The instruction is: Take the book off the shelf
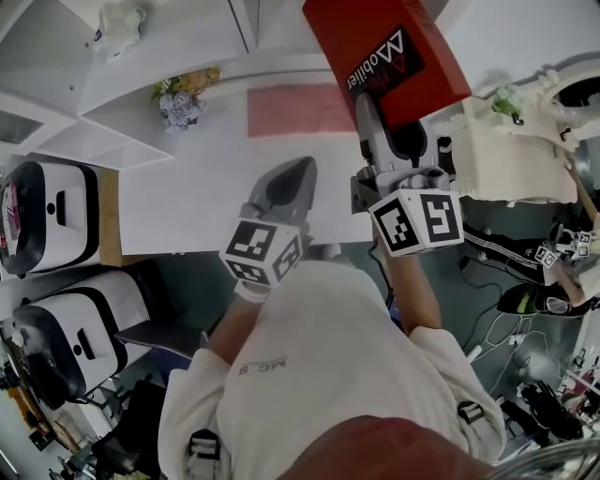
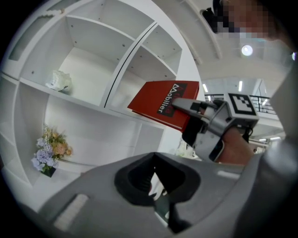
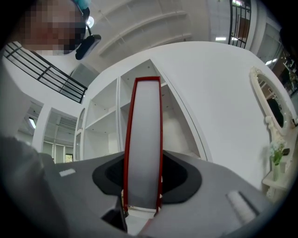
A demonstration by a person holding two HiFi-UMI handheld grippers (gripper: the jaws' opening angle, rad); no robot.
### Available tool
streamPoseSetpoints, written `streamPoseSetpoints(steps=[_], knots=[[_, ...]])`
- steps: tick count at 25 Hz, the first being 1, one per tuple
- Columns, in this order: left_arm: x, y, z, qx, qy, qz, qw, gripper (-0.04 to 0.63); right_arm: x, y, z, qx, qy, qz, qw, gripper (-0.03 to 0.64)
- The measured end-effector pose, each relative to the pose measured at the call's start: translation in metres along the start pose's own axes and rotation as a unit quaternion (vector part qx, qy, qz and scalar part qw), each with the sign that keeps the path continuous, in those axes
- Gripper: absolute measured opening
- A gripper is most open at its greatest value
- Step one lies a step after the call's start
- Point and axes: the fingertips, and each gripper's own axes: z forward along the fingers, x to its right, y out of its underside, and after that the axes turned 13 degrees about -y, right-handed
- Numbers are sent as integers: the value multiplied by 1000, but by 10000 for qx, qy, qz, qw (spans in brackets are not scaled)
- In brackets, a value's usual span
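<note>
A red book [image 1: 389,52] with white lettering on a dark label hangs in the air in front of the white shelf unit [image 1: 169,56]. My right gripper [image 1: 370,105] is shut on its lower edge. In the right gripper view the book [image 3: 144,130] stands upright between the jaws, with its grey page edge facing the camera. The left gripper view shows the book [image 2: 160,104] tilted, clear of the shelf [image 2: 93,69], with the right gripper [image 2: 186,108] clamped on it. My left gripper [image 1: 298,171] sits lower and to the left, its jaws together and holding nothing.
A bunch of flowers [image 1: 183,98] and a small white ornament [image 1: 122,23] stand on the shelves. A pink panel [image 1: 300,111] lies behind the book. White cases [image 1: 52,216] are at the left, and an ornate white mirror stand [image 1: 525,141] is at the right.
</note>
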Motion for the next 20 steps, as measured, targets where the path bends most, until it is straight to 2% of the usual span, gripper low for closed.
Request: streamPoseSetpoints(steps=[11, 20], knots=[[-18, 11, 8, -92, -181, 5, 9998, 0, -11, 8, -31, 192, -502, 425, 9977, 169], [-25, 24, 9, -236, -204, 11, 9995, 0, -26, 19, -61, 303, -1182, 674, 9902, 169]])
